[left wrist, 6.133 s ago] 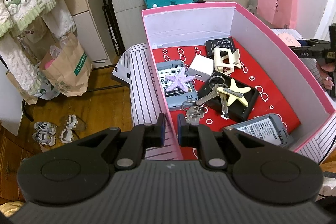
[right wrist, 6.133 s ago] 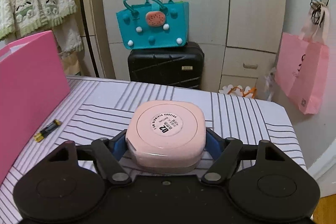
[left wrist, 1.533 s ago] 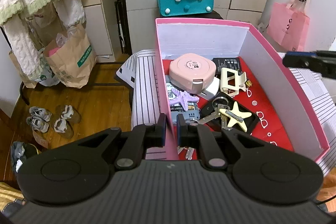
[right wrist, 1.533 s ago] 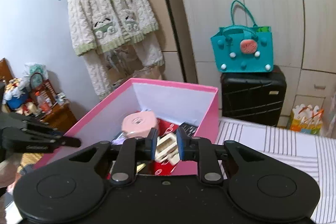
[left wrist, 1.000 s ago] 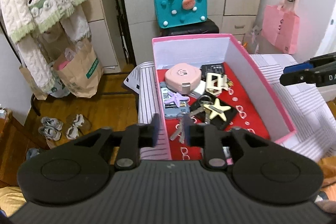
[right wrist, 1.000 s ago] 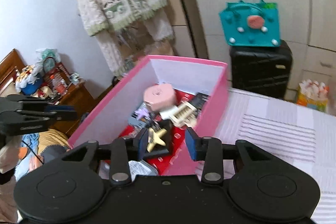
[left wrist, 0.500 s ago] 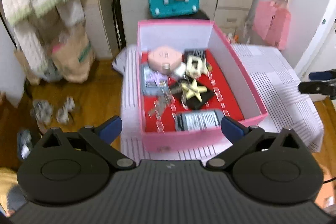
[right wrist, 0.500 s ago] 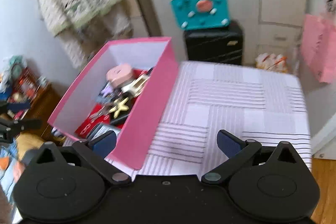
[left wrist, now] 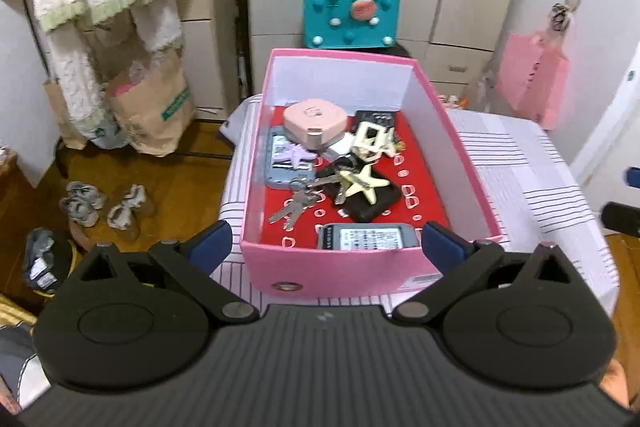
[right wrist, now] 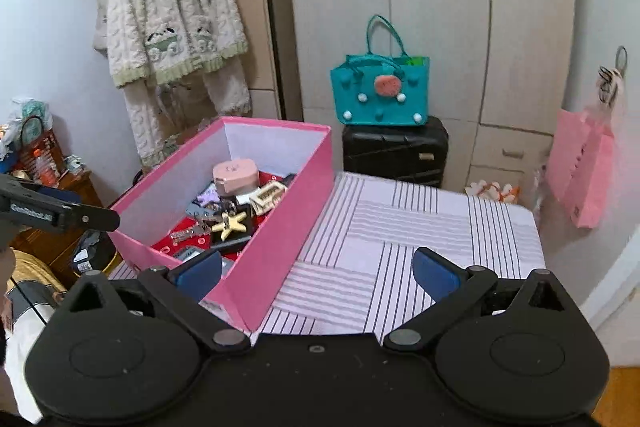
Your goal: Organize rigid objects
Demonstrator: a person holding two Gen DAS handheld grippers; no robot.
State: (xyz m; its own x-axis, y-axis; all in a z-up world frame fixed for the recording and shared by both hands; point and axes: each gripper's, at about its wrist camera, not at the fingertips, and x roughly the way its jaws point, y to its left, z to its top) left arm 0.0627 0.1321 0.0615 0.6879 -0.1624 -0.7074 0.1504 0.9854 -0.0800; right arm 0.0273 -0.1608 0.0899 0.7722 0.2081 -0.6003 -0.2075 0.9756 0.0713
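I see the pink box [left wrist: 340, 269] on the striped table [right wrist: 404, 227] holding a pink case [left wrist: 314, 119], yellow star [left wrist: 366, 181], purple star [left wrist: 296, 155], keys [left wrist: 298, 205] and phones. Both my left gripper [left wrist: 326, 247] and right gripper [right wrist: 316, 273] are spread wide, holding nothing. The box sits at the table's left edge; bare striped surface lies to its right.

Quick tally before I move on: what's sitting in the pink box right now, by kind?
In the pink box:
Star clips: 2 (purple, cream)
Grey phones or battery packs: 2
Pink rounded case: 1
Cream claw clip: 1
Key bunch: 1
Black flat items: 2
White block: 1
Total: 10 that I can make out.
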